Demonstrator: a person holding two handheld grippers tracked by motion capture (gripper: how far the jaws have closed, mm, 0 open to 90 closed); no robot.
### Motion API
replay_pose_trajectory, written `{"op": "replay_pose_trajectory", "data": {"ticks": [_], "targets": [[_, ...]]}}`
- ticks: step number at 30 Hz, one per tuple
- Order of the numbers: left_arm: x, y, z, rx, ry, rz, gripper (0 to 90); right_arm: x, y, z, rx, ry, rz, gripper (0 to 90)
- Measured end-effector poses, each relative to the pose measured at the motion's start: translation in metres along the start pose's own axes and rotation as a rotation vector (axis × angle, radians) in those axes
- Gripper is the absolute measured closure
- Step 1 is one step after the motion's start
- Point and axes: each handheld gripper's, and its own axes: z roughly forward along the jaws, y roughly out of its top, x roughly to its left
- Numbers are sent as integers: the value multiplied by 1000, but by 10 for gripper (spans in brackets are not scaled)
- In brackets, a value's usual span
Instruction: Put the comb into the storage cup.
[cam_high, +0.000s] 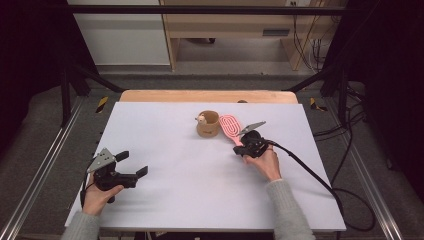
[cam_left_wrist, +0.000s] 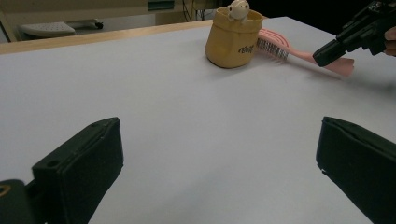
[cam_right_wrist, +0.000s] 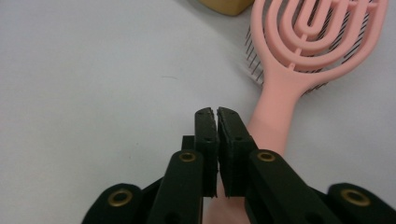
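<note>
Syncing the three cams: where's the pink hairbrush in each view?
High view: pink hairbrush right of centre, beside the tan cup, handle toward the right gripper.
Left gripper view: top right, behind the cup.
Right gripper view: upper right, handle running under the shut jaws.
Shared landmark: the tan cup.

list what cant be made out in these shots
- Hairbrush handle end: in the right gripper view it runs under the right gripper, whose fingers are pressed together; gripped or merely below, unclear.
- Brush head: cut by the top edge there.
- Yellow cup: its printed word is too small and blurred in the left gripper view; the small figure is cut by the top edge.
- Cup's inside: unseen from the high view.
</note>
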Motion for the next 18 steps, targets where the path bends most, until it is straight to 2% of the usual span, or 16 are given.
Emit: {"op": "replay_pose_trajectory", "data": {"ticks": [4,5,6,7,9,11,14,15,16,18], "targets": [[0,0,0,0,0,-1,6,1,3,-8,-56,9,10,705],[0,0,0,1,0,0,6,1,5,-12,-86,6,24,624],[0,0,0,2,0,1,6,1,5,-12,-86,6,24,624],[0,0,0,1,-1,1,6,-1,7,-16,-108,-16,38,553],[0,0,0,1,-1,1,6,-2,7,-18,-115,-17,44,519],[0,0,0,0,0,0,6,-3,8,-19,-133,-38,62,408],[0,0,0,1,0,1,6,-6,10,-18,-142,-53,91,290],[0,0,0,1,-1,1,6,-7,10,-18,-143,-54,102,280],[0,0,0,1,-1,1,6,-8,11,-17,-147,-70,119,219],[0,0,0,0,-1,0,6,-9,12,-17,-143,-79,130,194]]}}
